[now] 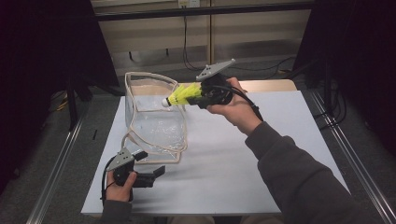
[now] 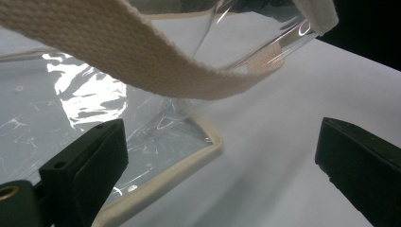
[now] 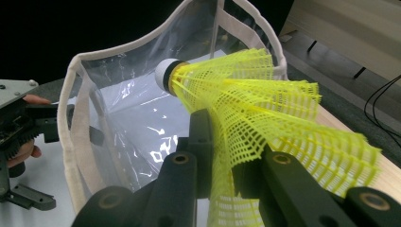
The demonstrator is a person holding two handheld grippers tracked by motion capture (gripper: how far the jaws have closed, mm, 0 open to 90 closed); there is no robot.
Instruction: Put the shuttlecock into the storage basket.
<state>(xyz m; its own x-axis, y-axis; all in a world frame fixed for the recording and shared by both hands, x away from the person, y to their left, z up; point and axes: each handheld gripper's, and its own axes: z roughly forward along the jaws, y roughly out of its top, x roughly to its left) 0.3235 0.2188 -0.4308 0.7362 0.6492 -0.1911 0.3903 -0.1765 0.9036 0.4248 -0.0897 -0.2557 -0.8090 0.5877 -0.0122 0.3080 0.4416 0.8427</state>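
I have the right gripper point(image 1: 198, 96) raised over the far side of the white table point(image 1: 261, 154), its jaws pinched on the mesh skirt of a yellow plastic shuttlecock with a white cork tip point(image 1: 183, 94). From the right gripper view, the shuttlecock point(image 3: 246, 104) points tip-first at the open mouth of the clear plastic tote bag with cream fabric edging point(image 3: 118, 123), the cork sitting just at the near rim. From the high view, the bag point(image 1: 154, 119) stands upright on the left half of the table, mouth wide. My left gripper point(image 1: 149, 175) rests low on the table beside the bag's front corner, jaws spread wide and holding nothing. In the left gripper view, a cream webbing handle point(image 2: 142, 61) droops across above the bag's bottom edge point(image 2: 189, 161). To the right of the bag the table lies bare.
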